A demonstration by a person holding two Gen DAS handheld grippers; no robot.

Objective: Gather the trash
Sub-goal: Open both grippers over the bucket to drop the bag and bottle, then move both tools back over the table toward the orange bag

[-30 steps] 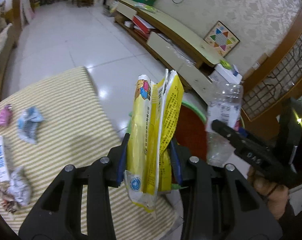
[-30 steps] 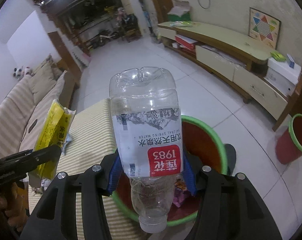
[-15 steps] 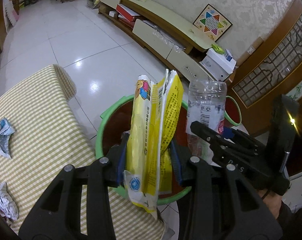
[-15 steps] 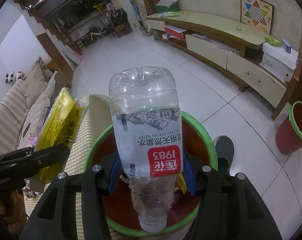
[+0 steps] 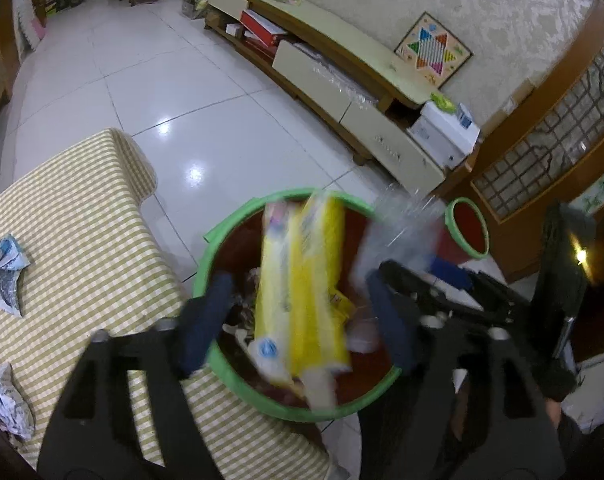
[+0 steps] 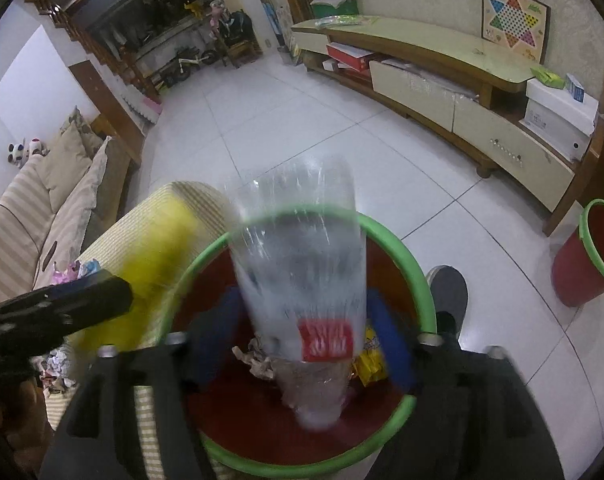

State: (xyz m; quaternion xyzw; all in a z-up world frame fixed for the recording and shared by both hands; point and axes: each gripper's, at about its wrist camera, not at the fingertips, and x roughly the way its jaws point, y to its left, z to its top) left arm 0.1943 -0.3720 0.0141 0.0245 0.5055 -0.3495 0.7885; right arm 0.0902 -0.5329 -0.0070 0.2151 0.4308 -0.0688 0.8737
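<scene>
Trash is seen in the middle of both pictures, blurred, over the big red bin with the green rim (image 5: 206,258). A yellow wrapper (image 5: 302,280) is seen between the blue pads (image 5: 206,316) of the left gripper (image 5: 302,316) in the lower middle of the left wrist picture. The jaws have just been opening, and the pads are spread apart and are not pressed on the wrapper. The gripper is tipped down toward the bin.

In the right wrist picture a clear plastic bottle (image 6: 302,272) is seen upside down between the pads of the right gripper (image 6: 302,336), also over the bin (image 6: 417,272). These jaws have just been opening too, and gaps are seen on both sides of the bottle. A red label with white writing is stuck on the bottle, but the writing is too blurred to be read.

Two bins are counted: the big one under the grippers and a second small red bin (image 6: 581,260) at the right edge. More trash is seen lying inside the big bin.

A table with a yellow checked cloth (image 5: 82,220) is seen at the left. Two crumpled papers (image 5: 6,272) can be counted on it at the left edge of the left wrist picture.
</scene>
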